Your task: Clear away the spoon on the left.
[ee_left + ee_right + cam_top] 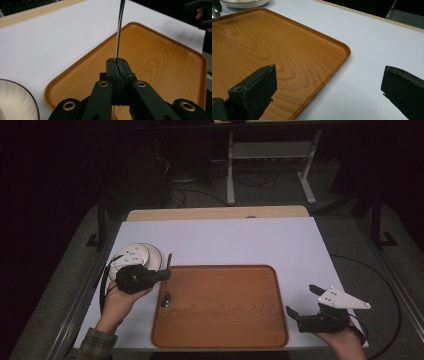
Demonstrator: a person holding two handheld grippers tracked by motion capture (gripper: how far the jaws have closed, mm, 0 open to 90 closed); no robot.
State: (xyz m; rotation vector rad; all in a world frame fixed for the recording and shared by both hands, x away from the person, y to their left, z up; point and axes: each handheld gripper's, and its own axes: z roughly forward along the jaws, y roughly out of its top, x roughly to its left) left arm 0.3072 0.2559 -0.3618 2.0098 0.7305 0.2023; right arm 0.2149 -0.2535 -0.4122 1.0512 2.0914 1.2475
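Note:
My left gripper (162, 276) is shut on the thin handle of a metal spoon (165, 299) at the left edge of the wooden tray (225, 320). The spoon's bowl hangs low at the tray's left rim, and its handle points toward the table's far side. In the left gripper view the jaws (117, 66) pinch the spoon handle (119, 30) edge-on above the tray (160, 62). My right gripper (301, 300) stands open just off the tray's right edge, with nothing between its fingers. In the right gripper view its jaws (328, 92) straddle the corner of the tray (262, 50).
A white plate with a dark rim (152, 252) sits on the white table cover behind my left hand; the plate (15, 100) lies low left in the left gripper view. Plate (244, 3) and spoon bowl (215, 8) lie past the tray's far corner. Table legs and cables stand beyond the far edge.

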